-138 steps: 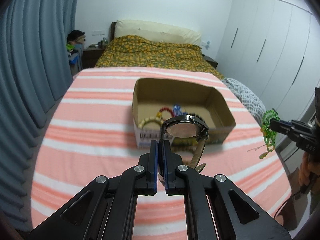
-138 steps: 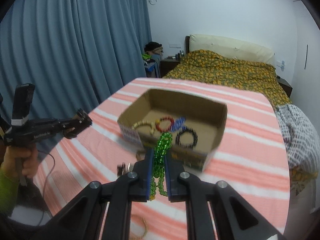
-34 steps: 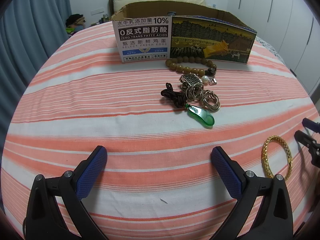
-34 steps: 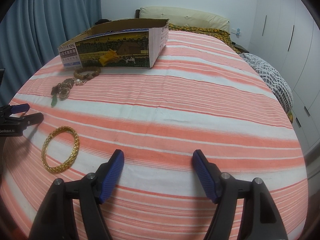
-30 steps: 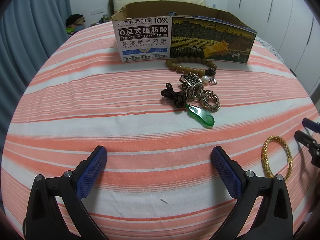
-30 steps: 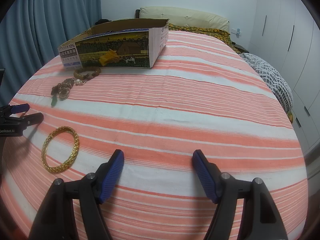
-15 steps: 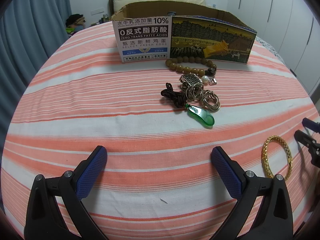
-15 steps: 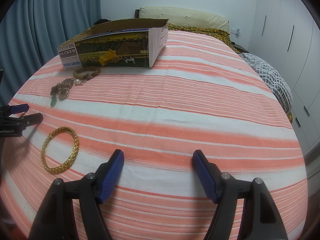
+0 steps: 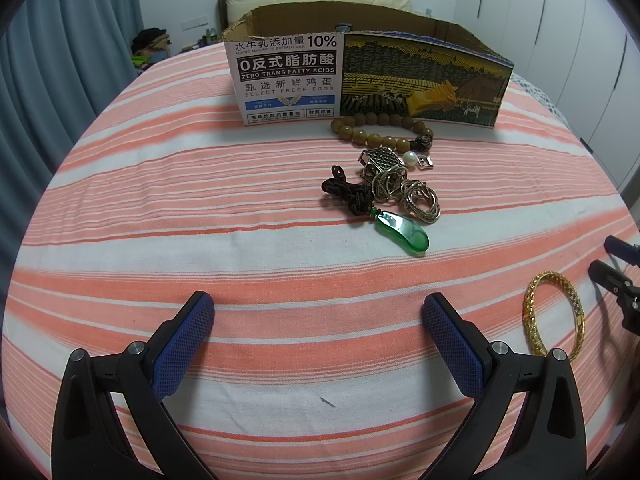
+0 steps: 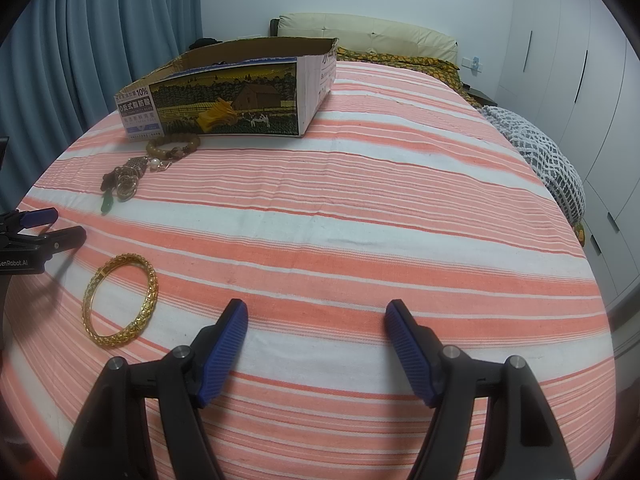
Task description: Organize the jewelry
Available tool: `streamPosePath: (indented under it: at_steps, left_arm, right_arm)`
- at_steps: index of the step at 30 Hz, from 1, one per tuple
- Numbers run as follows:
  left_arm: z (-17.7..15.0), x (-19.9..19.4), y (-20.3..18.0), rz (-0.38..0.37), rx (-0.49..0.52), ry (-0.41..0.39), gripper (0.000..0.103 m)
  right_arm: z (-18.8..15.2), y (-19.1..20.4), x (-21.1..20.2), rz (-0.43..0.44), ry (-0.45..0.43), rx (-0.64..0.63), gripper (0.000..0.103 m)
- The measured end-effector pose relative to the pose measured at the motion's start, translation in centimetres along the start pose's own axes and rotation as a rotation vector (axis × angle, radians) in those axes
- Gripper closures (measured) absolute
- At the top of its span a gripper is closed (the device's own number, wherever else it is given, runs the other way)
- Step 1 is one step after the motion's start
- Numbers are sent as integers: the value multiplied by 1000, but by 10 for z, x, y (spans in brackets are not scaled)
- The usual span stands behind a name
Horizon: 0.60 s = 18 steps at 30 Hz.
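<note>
Striped bench (image 9: 160,208): both grippers, left (image 9: 319,330) and right (image 10: 316,330), jaws wide, empty. Gold bangle (image 10: 120,300) lies flat; advise pinching one rim, then carrying to box (image 10: 240,92).

A table with an orange and white striped cloth (image 9: 160,216). On the cloth, toward the far side, an open cardboard box (image 9: 368,80) with a farm picture and print on its front. Just in front of the box, a brown bead bracelet (image 9: 380,130), touching or almost touching the box wall. Next to the beads, nearer the camera, a small heap: a silver mesh piece with a pearl (image 9: 394,159), tangled silver rings (image 9: 404,194), a dark knotted cord (image 9: 348,192) and a green pendant (image 9: 404,233) at the cord's end. Well apart from the heap, near the front right, a gold bangle (image 9: 554,316) lying flat.
</note>
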<state>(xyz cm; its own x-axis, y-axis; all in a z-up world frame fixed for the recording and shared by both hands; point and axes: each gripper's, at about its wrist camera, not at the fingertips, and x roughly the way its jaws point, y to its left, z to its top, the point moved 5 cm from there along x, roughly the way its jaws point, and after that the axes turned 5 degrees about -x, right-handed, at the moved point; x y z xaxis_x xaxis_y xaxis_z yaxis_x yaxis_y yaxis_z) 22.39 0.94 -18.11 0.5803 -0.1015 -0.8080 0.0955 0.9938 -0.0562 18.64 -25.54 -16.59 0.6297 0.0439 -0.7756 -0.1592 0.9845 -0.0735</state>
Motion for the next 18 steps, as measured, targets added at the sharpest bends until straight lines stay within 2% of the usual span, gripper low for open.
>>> streamPosePath:
  at_steps: [18]
  left_arm:
    - [0,-1,0,2,-2,5,0]
  right_arm:
    - [1,0,0,-3,1,-1,30]
